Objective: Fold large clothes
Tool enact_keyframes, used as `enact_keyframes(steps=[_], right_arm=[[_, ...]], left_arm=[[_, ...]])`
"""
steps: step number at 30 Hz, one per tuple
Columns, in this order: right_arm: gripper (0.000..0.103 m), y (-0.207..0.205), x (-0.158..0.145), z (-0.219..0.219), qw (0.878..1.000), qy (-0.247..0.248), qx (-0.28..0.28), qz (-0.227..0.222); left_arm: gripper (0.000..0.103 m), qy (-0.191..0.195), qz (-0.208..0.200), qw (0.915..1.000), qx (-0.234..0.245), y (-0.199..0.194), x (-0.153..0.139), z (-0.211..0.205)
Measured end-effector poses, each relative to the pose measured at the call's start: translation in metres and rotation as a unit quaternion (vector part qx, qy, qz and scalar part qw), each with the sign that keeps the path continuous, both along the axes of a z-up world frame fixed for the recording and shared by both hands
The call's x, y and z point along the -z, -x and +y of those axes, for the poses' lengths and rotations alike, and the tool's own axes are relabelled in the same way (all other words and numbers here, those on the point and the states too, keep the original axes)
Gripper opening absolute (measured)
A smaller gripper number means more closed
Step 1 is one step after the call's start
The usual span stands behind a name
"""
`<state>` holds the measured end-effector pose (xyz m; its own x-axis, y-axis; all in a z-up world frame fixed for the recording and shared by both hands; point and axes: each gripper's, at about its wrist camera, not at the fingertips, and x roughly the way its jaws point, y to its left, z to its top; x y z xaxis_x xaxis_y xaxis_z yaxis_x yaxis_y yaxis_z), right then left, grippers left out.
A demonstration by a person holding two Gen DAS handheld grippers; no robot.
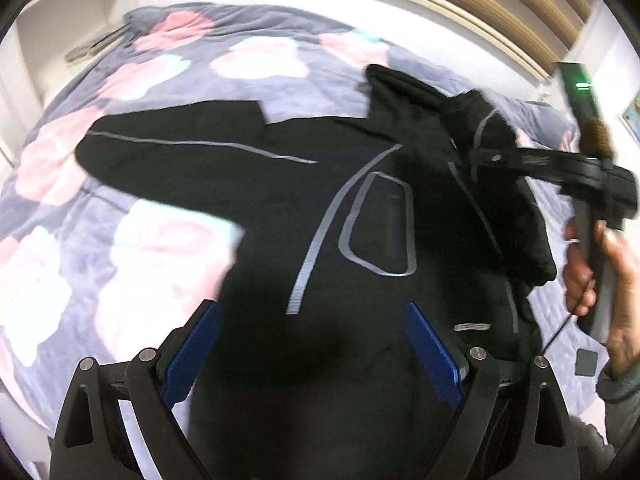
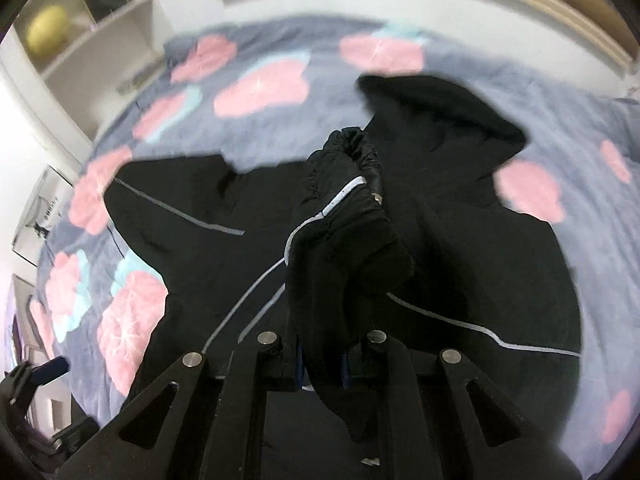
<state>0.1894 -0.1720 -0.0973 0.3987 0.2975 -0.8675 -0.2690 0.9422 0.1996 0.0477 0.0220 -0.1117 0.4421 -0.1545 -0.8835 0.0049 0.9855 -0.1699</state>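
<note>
A black jacket [image 1: 360, 208] with grey reflective stripes lies spread on the bed, one sleeve [image 1: 160, 140] stretched out to the left. My left gripper [image 1: 310, 306] is open, its blue pads [image 1: 432, 352] hovering over the jacket's lower body with nothing between them. My right gripper [image 2: 322, 360] is shut on the other sleeve [image 2: 340, 240], which bunches up in front of its camera and is lifted over the jacket's body [image 2: 480, 260]. In the left wrist view the right gripper [image 1: 484, 157] reaches in from the right with that sleeve [image 1: 492, 128] hanging from it.
The bed has a grey-blue quilt [image 1: 200, 60] with pink flowers. White shelves [image 2: 92, 20] with a yellow ball [image 2: 46, 30] stand at the far left. A slatted wooden panel [image 1: 480, 0] runs behind the bed. A person's hand [image 1: 592, 272] holds the right gripper's handle.
</note>
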Motion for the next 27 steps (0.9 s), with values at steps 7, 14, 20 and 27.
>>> enact_keyframes(steps=[7,14,20,27], right_arm=[[0.019,-0.039,0.088,0.051,0.995,0.047,0.034,0.080],[0.057,-0.057,0.143,0.068,0.988,0.066,0.002,0.136],[0.060,-0.033,0.091,0.016,0.996,-0.006,-0.011,0.091],[0.064,-0.016,0.074,-0.094,0.995,0.045,0.088,0.027]], left_arm=[[0.093,-0.013,0.021,0.9997,-0.007,-0.020,0.020,0.060],[0.093,-0.002,0.036,0.9993,-0.010,-0.065,0.036,0.082],[0.093,0.011,0.046,0.9988,0.013,-0.124,0.058,0.063],[0.093,0.081,0.075,0.9911,0.074,-0.187,0.096,0.007]])
